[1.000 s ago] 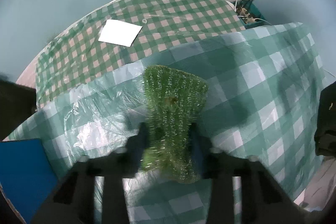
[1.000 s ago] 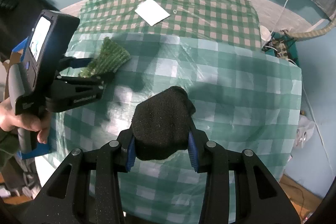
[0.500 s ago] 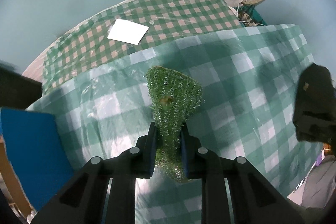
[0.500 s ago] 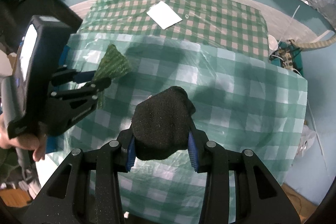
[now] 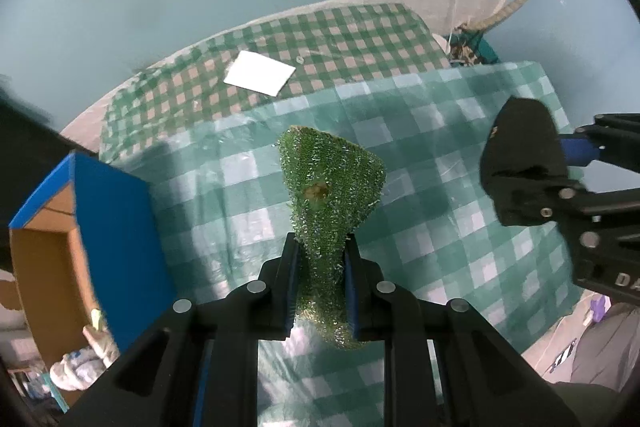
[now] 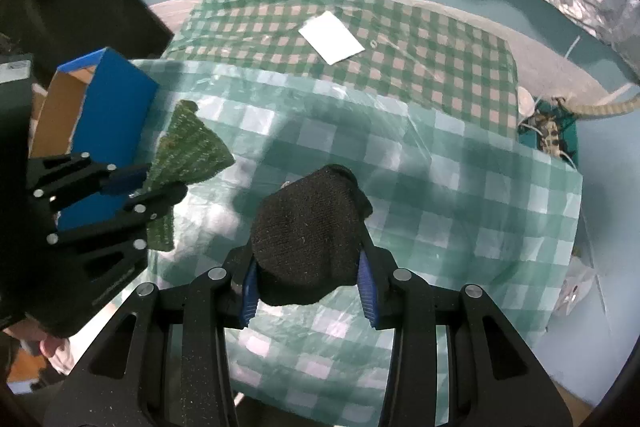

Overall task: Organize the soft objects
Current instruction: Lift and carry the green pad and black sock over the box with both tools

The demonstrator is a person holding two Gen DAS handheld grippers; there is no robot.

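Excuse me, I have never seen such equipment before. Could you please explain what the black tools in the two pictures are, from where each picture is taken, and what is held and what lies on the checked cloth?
There is no robot here. A person holds a hand-held two-finger gripper in each hand, and each gripper carries a wide-angle camera that looks along its fingers, nearly straight down.

The left wrist picture shows the left gripper at the bottom, shut on a fuzzy green cloth. At the right edge you see the other tool.

The right wrist picture shows the right gripper shut on a black knitted piece, perhaps a hat or sock. The left gripper appears there at the left.

Below both is a table with a teal checked plastic cover, and beyond it a smaller green checked cloth with a white square sheet on it. An open blue cardboard box stands at the table's left side.
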